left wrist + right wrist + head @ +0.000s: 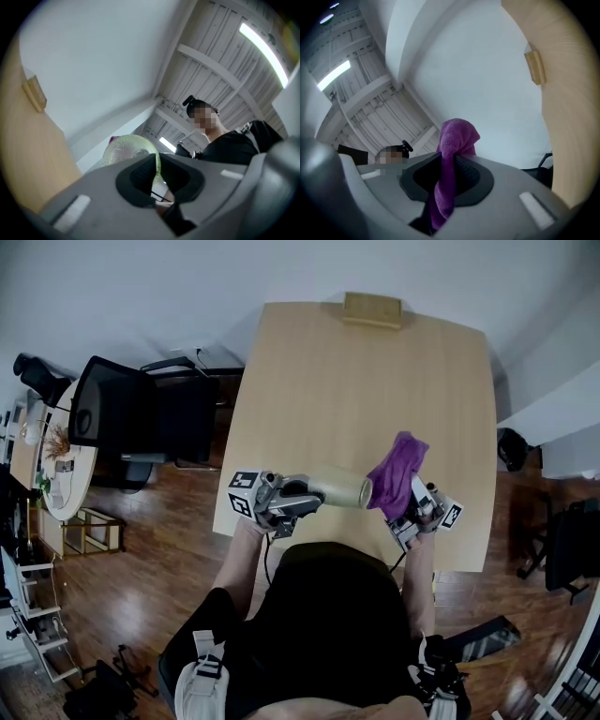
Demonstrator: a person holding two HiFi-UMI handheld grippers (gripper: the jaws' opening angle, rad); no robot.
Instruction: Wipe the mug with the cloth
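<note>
Pale mug (339, 487) level, long axis left-right, far end against cloth (397, 474).

No readable text, label, brand, number or sign shows in any view.

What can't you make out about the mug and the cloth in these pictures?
- Mug, end facing the right tool: head view, covered by the cloth.
- Most of the mug: left gripper view, behind the left tool.
- Cloth's lower end: right gripper view, sunk inside the right tool.
- Mug handle: seen in no view.
</note>
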